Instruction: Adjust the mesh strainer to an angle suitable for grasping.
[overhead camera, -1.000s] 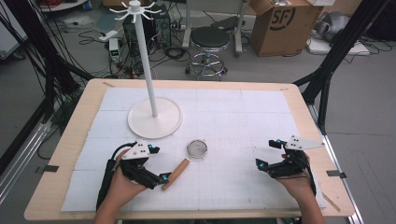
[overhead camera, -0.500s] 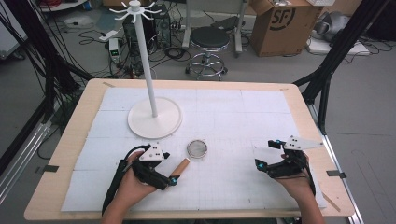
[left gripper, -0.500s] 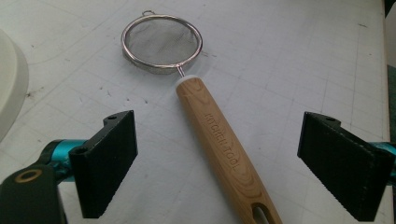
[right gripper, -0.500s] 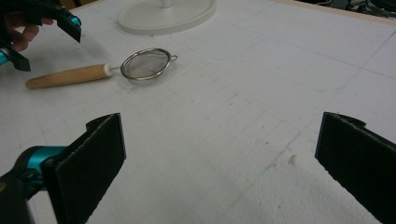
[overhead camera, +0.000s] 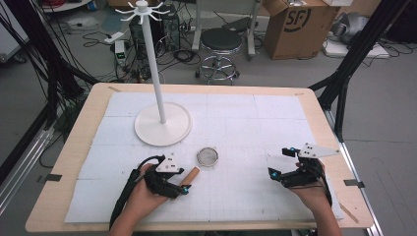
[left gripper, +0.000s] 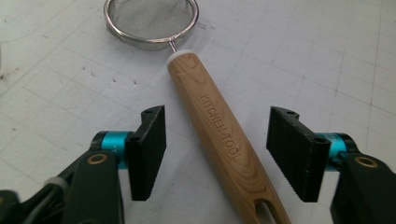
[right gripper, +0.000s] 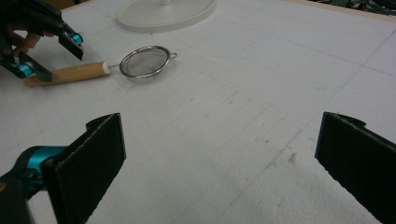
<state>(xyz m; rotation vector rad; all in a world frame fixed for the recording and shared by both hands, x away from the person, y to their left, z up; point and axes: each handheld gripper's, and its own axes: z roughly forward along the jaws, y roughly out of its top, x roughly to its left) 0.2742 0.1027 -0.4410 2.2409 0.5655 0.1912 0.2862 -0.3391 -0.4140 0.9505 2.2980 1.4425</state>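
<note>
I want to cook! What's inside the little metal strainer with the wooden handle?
Nothing: the small round metal mesh strainer holds only bare mesh. The white table mat under it is hidden by its bowl.

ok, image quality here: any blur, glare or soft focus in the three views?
High view: even light, soft detail. Left gripper view: sharp on the wooden-handled wire-mesh strainer, engraved lettering readable, steel rim glints. Right gripper view: its own black pads blurred up close, white mat slightly washed out.

We see a small strainer (left gripper: pixel 196 88) lying flat on the white mat (overhead camera: pixel 255 123), just in front of the round white stand base (overhead camera: pixel 163 124). Its steel mesh bowl points toward that base; its pale wooden handle, stamped KITCHEN TOOL and slotted at the end, points away from it.
</note>
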